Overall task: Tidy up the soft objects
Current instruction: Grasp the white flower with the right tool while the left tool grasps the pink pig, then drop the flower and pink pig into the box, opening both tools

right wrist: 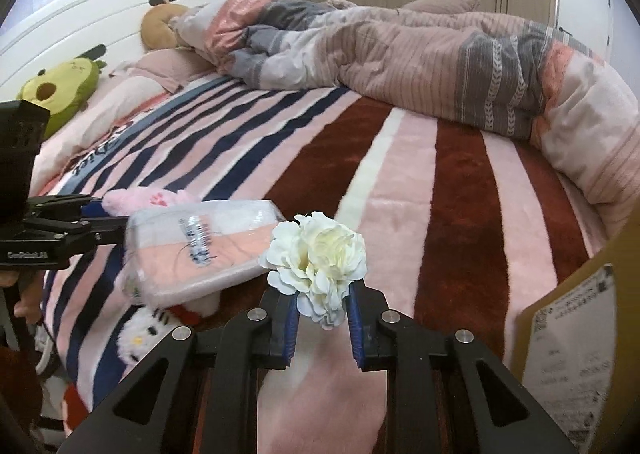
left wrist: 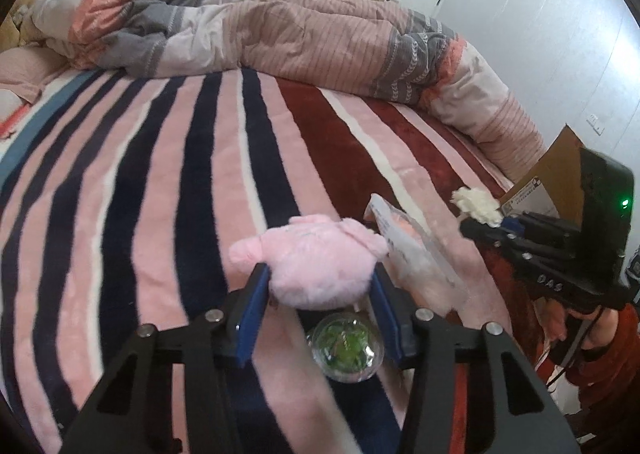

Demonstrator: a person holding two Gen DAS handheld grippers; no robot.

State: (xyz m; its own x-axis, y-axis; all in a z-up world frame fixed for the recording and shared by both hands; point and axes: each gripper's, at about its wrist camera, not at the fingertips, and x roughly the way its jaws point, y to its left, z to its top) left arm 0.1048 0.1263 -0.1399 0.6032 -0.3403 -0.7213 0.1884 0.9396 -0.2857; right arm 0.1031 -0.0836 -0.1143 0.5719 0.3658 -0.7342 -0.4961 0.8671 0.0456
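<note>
My left tool (left wrist: 318, 278) squeezes the squashy pink plush (left wrist: 312, 262) mid-body, my right tool (right wrist: 322, 306) seemingly pinching the flimsy white flower (right wrist: 320, 254) beside the cardboard box (right wrist: 576, 314).

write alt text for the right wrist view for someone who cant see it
The right gripper holds a white fabric flower above a pink, white and maroon striped blanket. To its left lies a plastic-wrapped pink and white cloth pack, with the left gripper at a pink plush toy. A rumpled duvet lies behind.
</note>
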